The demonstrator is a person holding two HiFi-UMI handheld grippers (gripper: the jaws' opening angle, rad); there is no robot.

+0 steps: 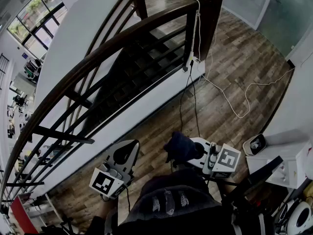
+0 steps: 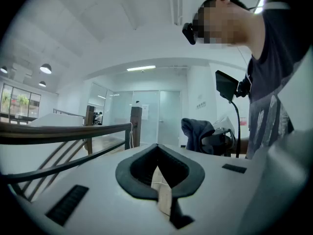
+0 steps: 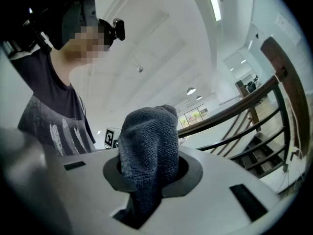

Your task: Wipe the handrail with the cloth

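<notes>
A dark brown wooden handrail [image 1: 98, 53] curves from the lower left up to a post at the top, over black bars. It also shows in the left gripper view as the handrail [image 2: 63, 131] and in the right gripper view as the handrail [image 3: 274, 77]. My right gripper [image 1: 182, 148] is shut on a dark grey cloth [image 1: 180, 146], bunched upward between its jaws [image 3: 146, 151]. It hangs low by my body, well short of the rail. My left gripper [image 1: 125, 153] sits beside it, jaws together with nothing in them [image 2: 159, 177]. Both are apart from the rail.
Dark stairs [image 1: 142, 67] descend behind the railing. A dark wooden post [image 1: 210, 18] stands at the rail's top end, with a white cable [image 1: 230, 99] trailing across the wood floor. White equipment [image 1: 283, 160] sits at the lower right.
</notes>
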